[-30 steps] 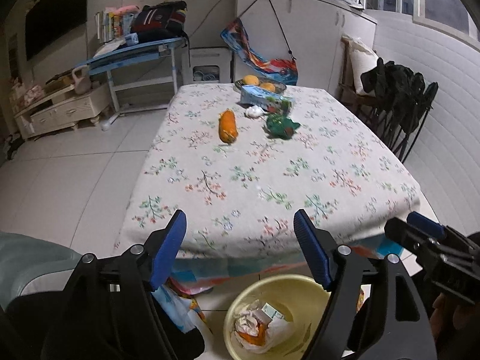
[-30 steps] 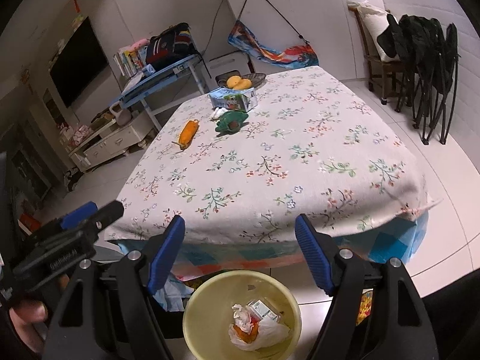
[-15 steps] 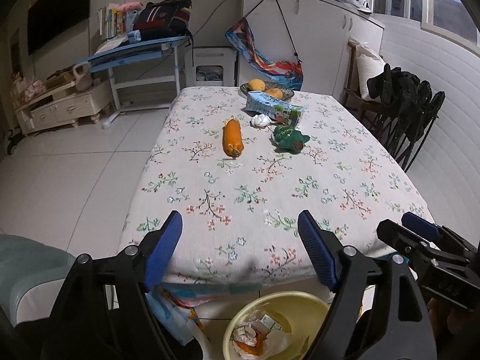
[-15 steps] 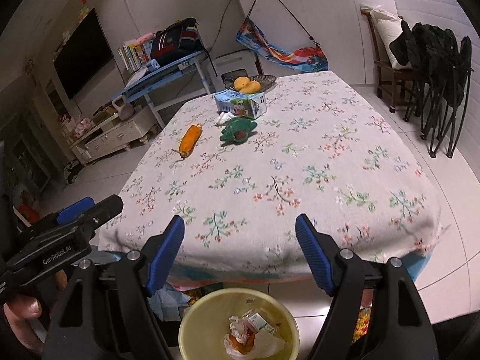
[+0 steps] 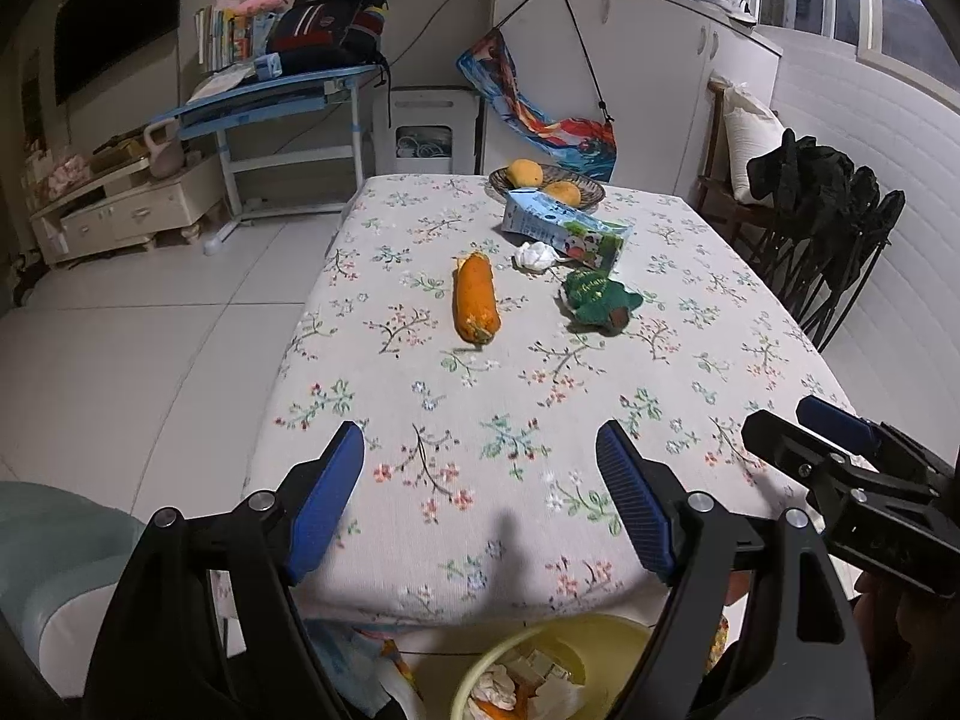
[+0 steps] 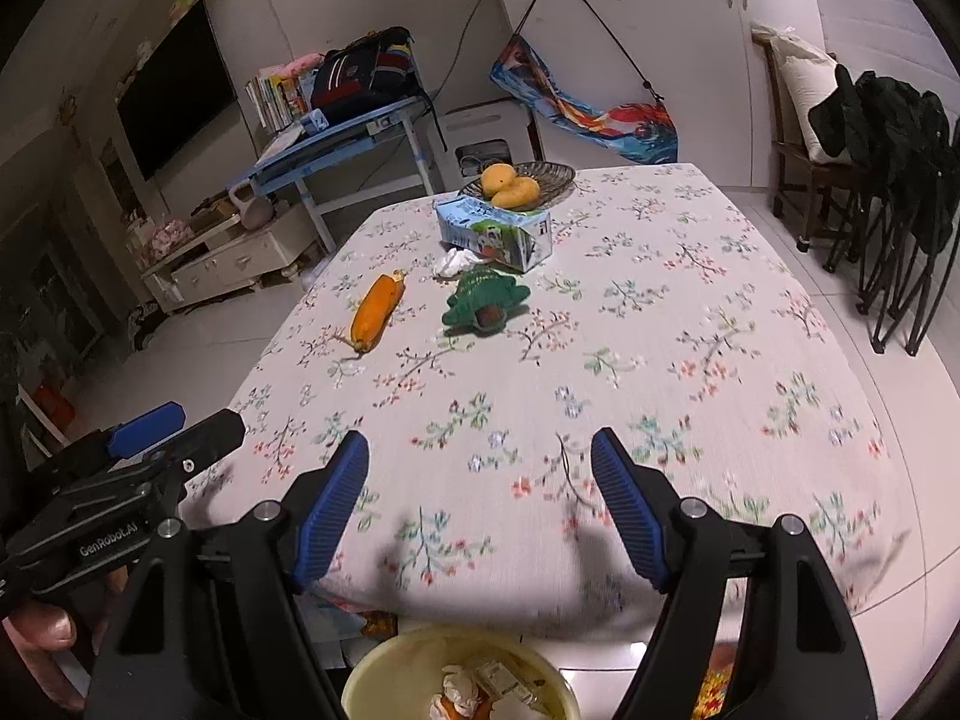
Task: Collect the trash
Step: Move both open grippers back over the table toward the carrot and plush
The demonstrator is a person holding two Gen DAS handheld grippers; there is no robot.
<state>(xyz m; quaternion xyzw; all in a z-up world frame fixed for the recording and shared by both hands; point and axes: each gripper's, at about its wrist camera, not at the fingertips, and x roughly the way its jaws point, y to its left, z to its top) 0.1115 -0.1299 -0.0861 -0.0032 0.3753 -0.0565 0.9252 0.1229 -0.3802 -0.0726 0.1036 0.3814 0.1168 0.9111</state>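
A flowered tablecloth covers the table (image 5: 690, 324) (image 6: 690, 312). On its far half lie an orange corn cob (image 5: 475, 299) (image 6: 376, 312), a crumpled white tissue (image 5: 536, 254) (image 6: 453, 262), a blue-green drink carton (image 5: 564, 230) (image 6: 493, 234) on its side, and a green knitted toy (image 5: 598, 299) (image 6: 485, 301). My left gripper (image 5: 480, 498) is open and empty above the near table edge. My right gripper (image 6: 480, 501) is open and empty beside it. Below the edge stands a yellow bin (image 5: 540, 648) (image 6: 408, 660) holding trash.
A wicker dish with mangoes (image 5: 543, 179) (image 6: 516, 180) sits at the table's far end. Dark folding chairs (image 5: 840, 228) (image 6: 900, 180) stand to the right. A blue desk (image 5: 270, 96) and white cabinets (image 6: 630, 30) line the far wall. A teal seat (image 5: 54, 546) is at left.
Both grippers have moved forward over the table's near edge. The objects on the table look nearer and the yellow bin has slid lower in view. Both grippers stay open.
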